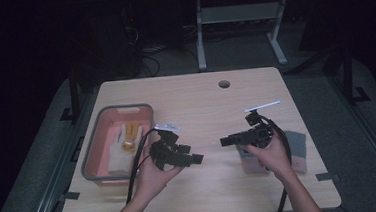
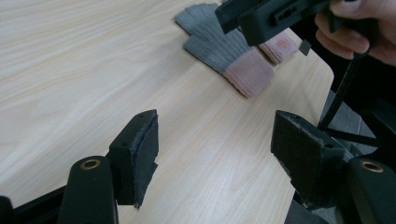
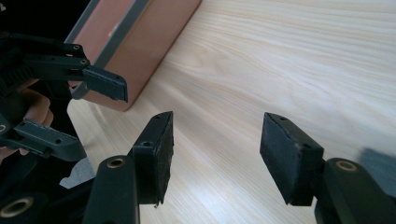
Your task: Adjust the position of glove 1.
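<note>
Looking down from the high view, you hold the left tongs (image 1: pixel 195 159) and the right tongs (image 1: pixel 225 141) over the middle of the bench (image 1: pixel 195 100), tips facing each other and apart. The grey gloves with pink cuffs (image 1: pixel 295 147) lie near the bench's right edge, partly under your right hand (image 1: pixel 269 153). A pink bin (image 1: pixel 97 137) sits at the left with something yellow inside.

From the left gripper view, your left tongs (image 2: pixel 215 144) stand open with nothing between the pads, only bare wood. The gloves (image 2: pixel 233 49) lie beyond them, with the right tongs above them.

From the right gripper view, your right tongs (image 3: pixel 215 151) gape open and empty over the wood; the bin's corner (image 3: pixel 140 56) and the left tongs (image 3: pixel 79 116) show at upper left.
</note>
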Demonstrator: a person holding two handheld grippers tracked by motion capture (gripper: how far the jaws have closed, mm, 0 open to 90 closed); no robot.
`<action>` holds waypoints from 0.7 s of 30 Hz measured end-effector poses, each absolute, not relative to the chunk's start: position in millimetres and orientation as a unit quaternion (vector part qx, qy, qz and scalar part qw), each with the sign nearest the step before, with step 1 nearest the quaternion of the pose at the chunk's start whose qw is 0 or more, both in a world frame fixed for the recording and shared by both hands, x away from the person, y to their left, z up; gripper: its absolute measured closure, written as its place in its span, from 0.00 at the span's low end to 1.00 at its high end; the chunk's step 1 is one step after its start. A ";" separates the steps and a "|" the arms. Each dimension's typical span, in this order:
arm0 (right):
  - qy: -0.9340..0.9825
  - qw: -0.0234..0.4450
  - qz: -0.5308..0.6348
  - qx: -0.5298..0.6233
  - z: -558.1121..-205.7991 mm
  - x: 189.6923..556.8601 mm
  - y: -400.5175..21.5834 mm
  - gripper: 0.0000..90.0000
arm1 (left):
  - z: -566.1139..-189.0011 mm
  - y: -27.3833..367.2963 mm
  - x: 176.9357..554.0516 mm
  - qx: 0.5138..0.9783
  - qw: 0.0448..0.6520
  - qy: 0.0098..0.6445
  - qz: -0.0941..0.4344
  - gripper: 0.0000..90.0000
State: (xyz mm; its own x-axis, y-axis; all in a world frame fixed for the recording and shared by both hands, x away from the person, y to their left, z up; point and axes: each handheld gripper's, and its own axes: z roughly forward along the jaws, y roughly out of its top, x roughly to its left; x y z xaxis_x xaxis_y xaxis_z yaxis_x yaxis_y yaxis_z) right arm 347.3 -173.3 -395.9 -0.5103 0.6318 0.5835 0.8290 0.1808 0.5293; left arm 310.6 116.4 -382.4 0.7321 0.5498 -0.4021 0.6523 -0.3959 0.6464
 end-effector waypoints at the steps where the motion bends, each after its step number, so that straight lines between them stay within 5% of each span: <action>1: -0.759 0.113 -0.422 -0.483 -396.4 346.0 -177.7 0.49 | -383.3 114.4 310.5 0.834 0.414 0.359 -0.062 0.36; 21: -0.749 0.060 -0.392 -0.531 -413.8 324.8 -246.7 0.45 | -396.4 69.9 306.9 0.839 0.420 0.335 -0.085 0.34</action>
